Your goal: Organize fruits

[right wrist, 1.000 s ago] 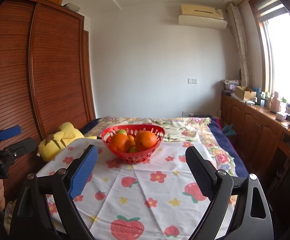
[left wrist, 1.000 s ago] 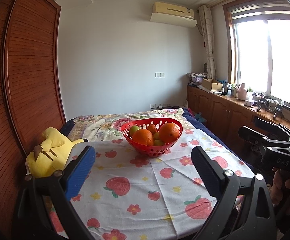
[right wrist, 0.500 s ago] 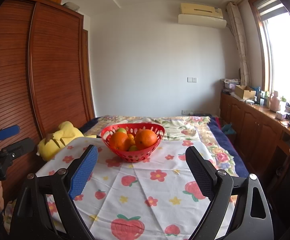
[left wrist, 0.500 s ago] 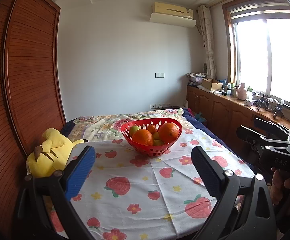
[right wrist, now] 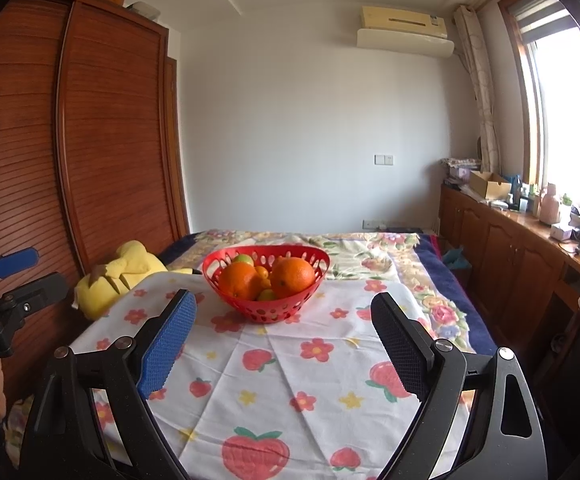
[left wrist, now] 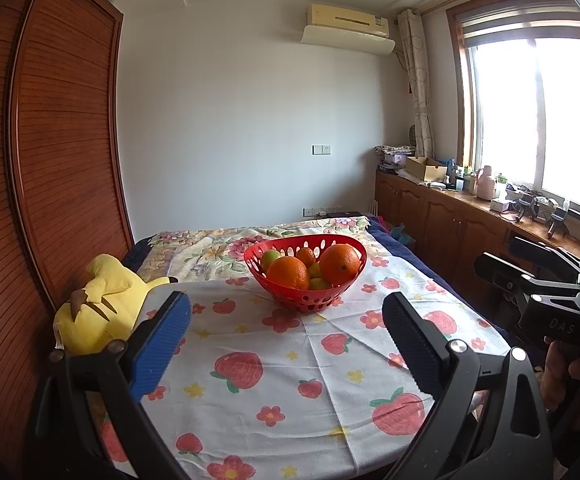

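Note:
A red perforated basket (left wrist: 331, 301) stands on the strawberry-print cloth (left wrist: 290, 364) and holds two large oranges (left wrist: 288, 273), a small orange and green fruits. It also shows in the right wrist view (right wrist: 286, 312). My left gripper (left wrist: 286, 340) is open and empty, held well short of the basket. My right gripper (right wrist: 284, 338) is open and empty, also short of the basket. Each gripper appears at the edge of the other's view.
A yellow plush toy (left wrist: 98, 304) lies at the cloth's left edge against a wooden wardrobe (left wrist: 50, 168). A floral bedspread (right wrist: 369, 248) lies behind the basket. Wooden cabinets (left wrist: 441, 216) with clutter line the right wall under the window.
Both views have shifted very slightly; the basket and fruits have not moved. Both grippers stay open.

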Available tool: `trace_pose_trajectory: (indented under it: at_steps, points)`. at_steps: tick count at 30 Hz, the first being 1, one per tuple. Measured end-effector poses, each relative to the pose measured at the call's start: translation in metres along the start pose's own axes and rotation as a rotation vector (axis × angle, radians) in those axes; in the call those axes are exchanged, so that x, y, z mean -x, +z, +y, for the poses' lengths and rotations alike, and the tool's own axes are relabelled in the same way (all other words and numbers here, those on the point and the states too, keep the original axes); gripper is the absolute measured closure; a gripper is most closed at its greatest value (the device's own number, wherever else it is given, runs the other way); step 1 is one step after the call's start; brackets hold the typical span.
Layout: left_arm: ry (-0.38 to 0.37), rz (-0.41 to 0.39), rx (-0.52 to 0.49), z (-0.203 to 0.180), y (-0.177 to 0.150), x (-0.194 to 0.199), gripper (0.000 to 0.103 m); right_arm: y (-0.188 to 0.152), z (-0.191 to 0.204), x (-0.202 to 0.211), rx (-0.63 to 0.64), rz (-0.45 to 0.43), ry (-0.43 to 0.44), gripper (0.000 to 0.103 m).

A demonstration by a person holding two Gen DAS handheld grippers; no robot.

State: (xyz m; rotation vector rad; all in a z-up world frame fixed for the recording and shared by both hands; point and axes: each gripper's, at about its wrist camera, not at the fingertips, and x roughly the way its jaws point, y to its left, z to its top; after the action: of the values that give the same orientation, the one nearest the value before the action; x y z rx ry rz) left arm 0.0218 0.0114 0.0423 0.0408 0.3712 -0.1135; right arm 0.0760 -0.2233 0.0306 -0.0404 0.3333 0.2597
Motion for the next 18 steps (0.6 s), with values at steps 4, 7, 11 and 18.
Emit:
trace_pose_trajectory:
  at_steps: [4,7,11,18]
  points:
    - [-0.002,-0.001,0.0,0.0003,0.0002,0.0003,0.006,0.0002,-0.0001,0.0003,-0.002,0.0,0.0,0.012]
    - [-0.003,-0.005,0.003,0.0017,-0.0001,0.0012,0.006,0.0004,-0.0002,0.0005,-0.001,0.0,-0.001,0.012]
    - [0.0,-0.008,-0.001,0.0015,-0.0007,0.0027,0.006,0.0003,-0.0005,0.0007,-0.001,0.0,-0.001,0.012]
    - [0.003,-0.008,-0.003,0.0012,-0.0018,0.0045,0.006,0.0003,-0.0026,0.0029,0.0,-0.004,-0.009,0.012]
